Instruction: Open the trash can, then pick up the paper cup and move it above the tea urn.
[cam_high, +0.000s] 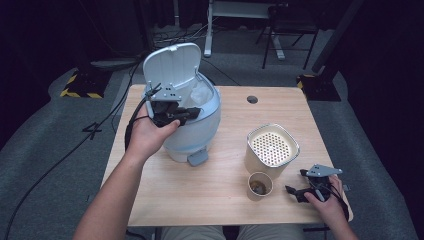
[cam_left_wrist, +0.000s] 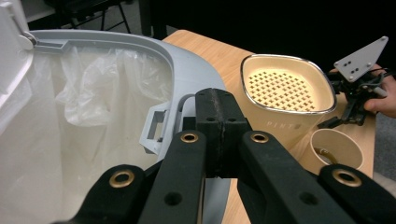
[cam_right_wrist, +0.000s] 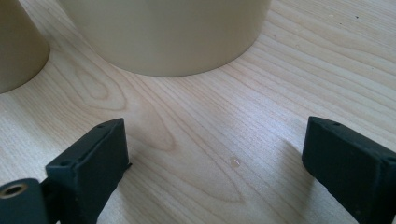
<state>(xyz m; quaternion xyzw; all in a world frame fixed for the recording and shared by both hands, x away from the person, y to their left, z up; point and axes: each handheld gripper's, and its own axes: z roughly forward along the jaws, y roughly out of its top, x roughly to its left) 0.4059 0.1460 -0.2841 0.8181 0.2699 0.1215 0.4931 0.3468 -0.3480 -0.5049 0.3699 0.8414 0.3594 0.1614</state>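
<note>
Left tool (cam_high: 192, 113) hovers over the open mouth of the white bin (cam_high: 202, 131) at the counter's (cam_high: 210, 200) far left, jaws pressed together, empty. Right tool (cam_right_wrist: 219, 163) rests low by the paper cup (cam_high: 260, 185), jaws wide apart.

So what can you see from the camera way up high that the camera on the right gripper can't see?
High view alone: the white bin with its lid up, the left gripper shut at the bin's rim, and the brown bits inside the paper cup.

Right gripper view alone: its own open black jaws up close, with bare wood between them, and a tiny pale speck on the wood.

Both: the wooden table, the beige container and the paper cup.
</note>
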